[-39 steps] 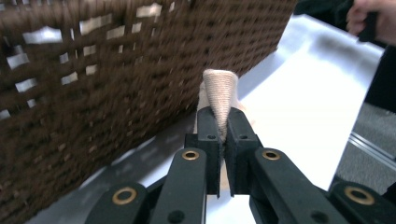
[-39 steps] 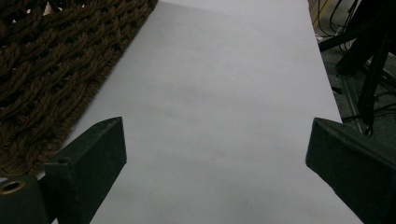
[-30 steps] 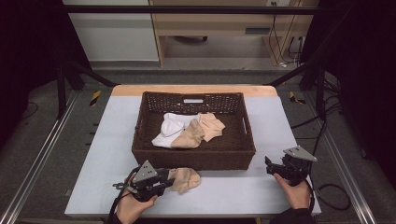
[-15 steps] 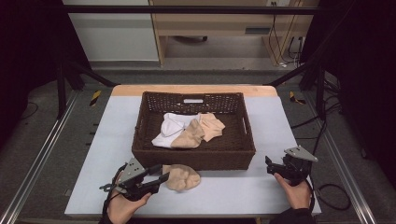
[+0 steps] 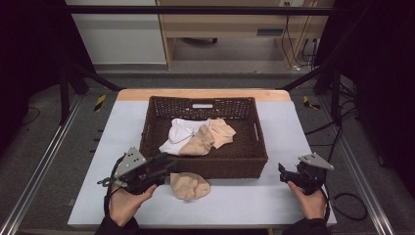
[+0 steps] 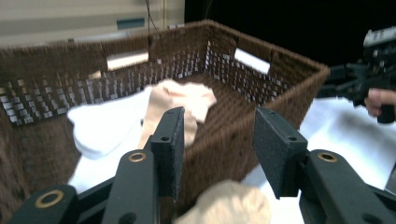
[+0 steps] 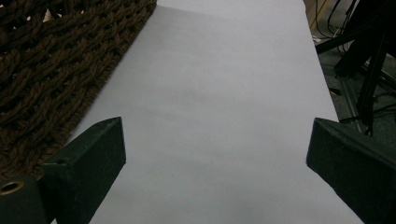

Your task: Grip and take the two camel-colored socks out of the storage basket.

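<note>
Grey bench (image 5: 254, 205), front edge: your left gripper (image 5: 164, 169), jaws just opened, empty, hangs above the beige sock (image 5: 190, 186); right gripper (image 5: 286, 172) released. Soft, light: pinch a raised fold.

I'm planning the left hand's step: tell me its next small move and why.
Probably swing the left tongs over the basket toward the socks inside. Its jaws have just been opening and hold nothing; the beige sock lies released on the table.

Dim room, dark grey carpeted floor (image 5: 49, 147), pale wooden desk (image 5: 230, 24) stood against the far wall, black frame struts (image 5: 73, 81) slanted on both sides, cables (image 5: 293, 49) trailed at right, white-topped table (image 5: 293, 127) lit from above.
</note>
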`<state>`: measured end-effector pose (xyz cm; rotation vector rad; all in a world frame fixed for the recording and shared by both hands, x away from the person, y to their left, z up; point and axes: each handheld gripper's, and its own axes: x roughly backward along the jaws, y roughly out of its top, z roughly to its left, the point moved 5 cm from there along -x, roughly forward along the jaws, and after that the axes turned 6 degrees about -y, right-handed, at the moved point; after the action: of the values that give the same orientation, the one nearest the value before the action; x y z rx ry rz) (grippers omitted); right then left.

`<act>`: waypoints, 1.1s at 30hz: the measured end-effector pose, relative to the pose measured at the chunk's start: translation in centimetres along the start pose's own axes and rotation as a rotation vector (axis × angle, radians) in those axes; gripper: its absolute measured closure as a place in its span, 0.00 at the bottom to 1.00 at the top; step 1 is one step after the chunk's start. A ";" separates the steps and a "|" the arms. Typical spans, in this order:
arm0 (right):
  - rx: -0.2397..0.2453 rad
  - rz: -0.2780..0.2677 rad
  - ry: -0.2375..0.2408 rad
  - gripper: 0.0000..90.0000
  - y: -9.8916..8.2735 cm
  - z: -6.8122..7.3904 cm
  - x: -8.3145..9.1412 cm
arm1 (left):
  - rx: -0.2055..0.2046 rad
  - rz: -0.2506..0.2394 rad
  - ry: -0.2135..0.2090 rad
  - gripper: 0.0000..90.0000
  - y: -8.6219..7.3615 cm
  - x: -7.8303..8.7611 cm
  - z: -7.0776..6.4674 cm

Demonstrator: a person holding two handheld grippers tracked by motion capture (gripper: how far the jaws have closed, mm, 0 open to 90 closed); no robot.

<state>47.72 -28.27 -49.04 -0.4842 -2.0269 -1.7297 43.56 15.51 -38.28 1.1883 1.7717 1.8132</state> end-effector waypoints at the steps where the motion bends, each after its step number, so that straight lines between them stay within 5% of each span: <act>1: -0.001 -0.001 0.000 0.06 0.0 0.0 0.0 | 0.001 -0.008 0.002 0.59 0.5 -0.1 0.1; 15: -0.008 -0.006 -0.002 0.06 0.1 -0.1 0.0 | 0.002 -0.052 0.023 0.58 5.1 -3.3 1.2; 33: -0.014 -0.003 -0.001 0.06 0.1 -0.1 -0.1 | -0.024 -0.036 0.108 0.55 7.8 -9.9 3.2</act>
<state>47.85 -28.37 -49.00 -0.4870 -2.0188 -1.7464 54.17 9.05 -34.53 1.0617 1.8117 1.9048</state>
